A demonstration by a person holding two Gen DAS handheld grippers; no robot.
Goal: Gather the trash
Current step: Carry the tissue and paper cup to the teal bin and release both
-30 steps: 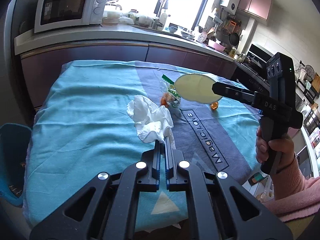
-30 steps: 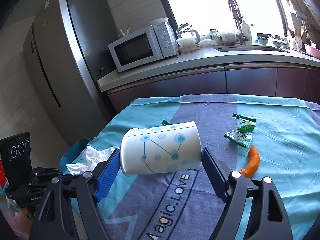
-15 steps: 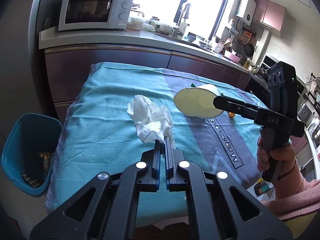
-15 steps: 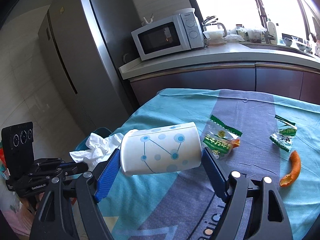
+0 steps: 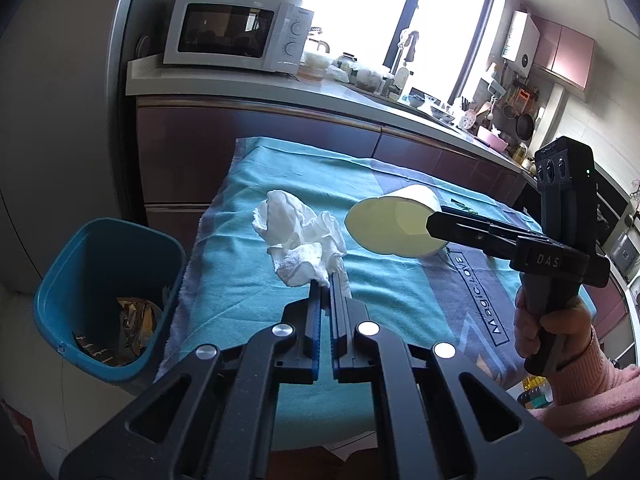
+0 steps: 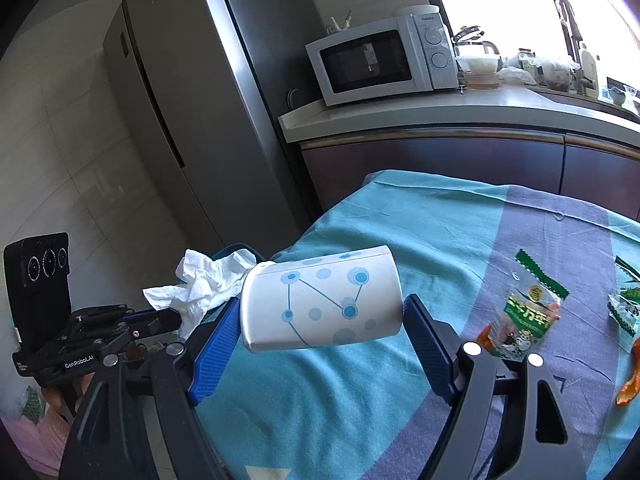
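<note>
Now, left tool [image 5: 325,280]: my jaws pinch crumpled tissue [image 5: 301,240], near blue bin [image 5: 76,264].
Right tool [image 6: 316,344]: my pads clamp paper cup [image 6: 320,304] sideways above cloth-covered counter [image 6: 420,232].
Counter: snack wrapper [image 6: 524,320], orange peel [image 6: 630,380].

Both grippers have swung left toward the table's edge. The teal bin [image 5: 108,296] now shows fully beside the left gripper [image 5: 325,280], and the right gripper [image 6: 320,312] has left the wrappers [image 6: 528,316] farther behind.
</note>
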